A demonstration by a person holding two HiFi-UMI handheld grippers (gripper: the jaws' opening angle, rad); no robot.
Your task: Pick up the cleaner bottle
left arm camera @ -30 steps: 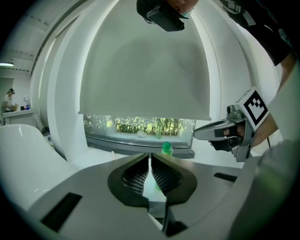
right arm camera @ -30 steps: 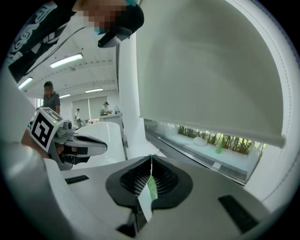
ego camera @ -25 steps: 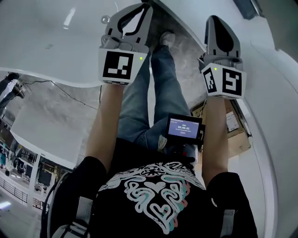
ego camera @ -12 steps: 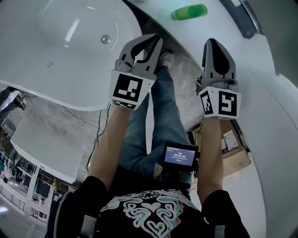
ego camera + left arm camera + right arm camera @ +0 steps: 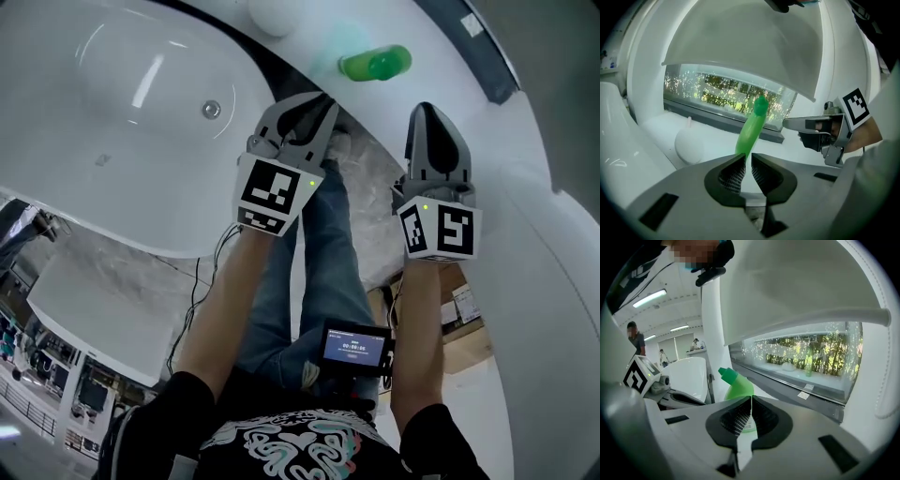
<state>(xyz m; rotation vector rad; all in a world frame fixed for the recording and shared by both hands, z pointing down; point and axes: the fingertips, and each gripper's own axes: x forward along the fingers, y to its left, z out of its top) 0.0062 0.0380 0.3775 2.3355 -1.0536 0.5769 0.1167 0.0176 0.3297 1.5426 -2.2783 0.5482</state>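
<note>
Two grippers are up in the air, and both are empty. The left gripper (image 5: 309,105) has its jaws pressed together with nothing between them. The right gripper (image 5: 428,111) has its jaws together too, and holds nothing.

The bottle (image 5: 375,64) is green with a green cap. It stands on a white ledge (image 5: 717,140) in front of a window (image 5: 722,93). A round white thing (image 5: 689,145) sits near it on the same ledge. A big white tub (image 5: 122,103) is off to the left, under the left gripper.

Both grippers point toward the bottle. In each gripper view the bottle shows just past the jaw tips, but it is not between them. Neither gripper touches it. From the head view there is a clear gap between the tips and the bottle.

So I think the job has only just begun. No part of the pick-up is done yet, and the bottle has not left the ledge.

Most of the work is left. One gripper has to open its jaws. Then it has to go on to the bottle, so that the bottle sits between the jaws. Then the jaws have to close on it, and the gripper has to lift it off the ledge. I cannot tell which gripper will do it, as both look ready
</note>
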